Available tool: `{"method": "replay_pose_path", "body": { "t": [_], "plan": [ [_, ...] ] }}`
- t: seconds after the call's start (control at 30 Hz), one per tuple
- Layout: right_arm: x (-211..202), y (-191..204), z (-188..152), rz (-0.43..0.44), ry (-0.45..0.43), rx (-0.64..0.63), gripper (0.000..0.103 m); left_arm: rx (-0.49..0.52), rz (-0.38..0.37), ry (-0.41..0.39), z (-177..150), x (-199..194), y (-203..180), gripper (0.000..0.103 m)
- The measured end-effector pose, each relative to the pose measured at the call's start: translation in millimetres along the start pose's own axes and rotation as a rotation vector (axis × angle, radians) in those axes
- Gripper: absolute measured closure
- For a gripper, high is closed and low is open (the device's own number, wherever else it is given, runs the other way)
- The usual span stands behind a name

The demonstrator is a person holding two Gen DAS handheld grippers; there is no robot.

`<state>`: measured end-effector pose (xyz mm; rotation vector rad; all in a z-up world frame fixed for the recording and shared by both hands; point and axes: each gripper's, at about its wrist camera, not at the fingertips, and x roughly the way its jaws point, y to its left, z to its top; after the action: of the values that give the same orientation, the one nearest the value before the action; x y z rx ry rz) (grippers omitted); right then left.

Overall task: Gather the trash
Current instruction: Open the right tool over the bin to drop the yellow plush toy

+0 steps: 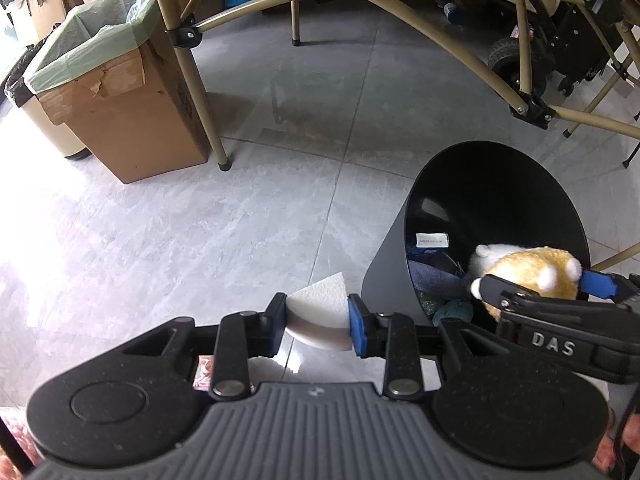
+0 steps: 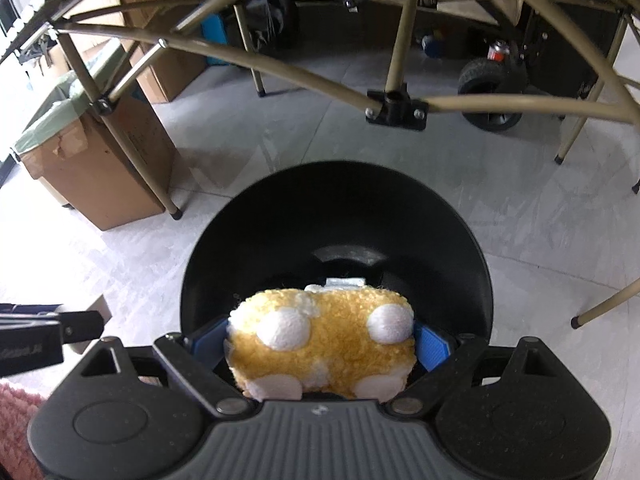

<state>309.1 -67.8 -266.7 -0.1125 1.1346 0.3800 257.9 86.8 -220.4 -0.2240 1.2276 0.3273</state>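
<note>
The right gripper squeezes a fuzzy toy over the black bin (drop it next); the left gripper pinches white foam.

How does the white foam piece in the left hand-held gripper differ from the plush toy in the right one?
The white foam piece is flat, wedge-shaped and plain white; the plush toy is rounded, fuzzy, yellow with white spots. The foam piece is narrower, so the left hand-held gripper is closed further than the right hand-held gripper. The foam hangs beside the black bin; the toy is over its opening. Both are clamped between blue pads.
</note>
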Motion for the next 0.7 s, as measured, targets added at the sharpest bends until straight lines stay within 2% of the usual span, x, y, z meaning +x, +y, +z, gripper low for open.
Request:
{"method": "replay_pose_path", "body": {
  "t": [0.2,0.4,0.7],
  "plan": [
    [13,1,-1,-0.003,0.031,-0.01,0.008,0.009,0.004,-0.005,-1,-1,0,0.07],
    [11,-2,0,-0.008,0.03,0.007,0.0,0.014,0.0,-0.008,-1,-1,0,0.07],
    [6,-1,3,-0.016,0.029,-0.012,0.0,0.018,-0.001,-0.013,-2,-3,-1,0.07]
  ]
}}
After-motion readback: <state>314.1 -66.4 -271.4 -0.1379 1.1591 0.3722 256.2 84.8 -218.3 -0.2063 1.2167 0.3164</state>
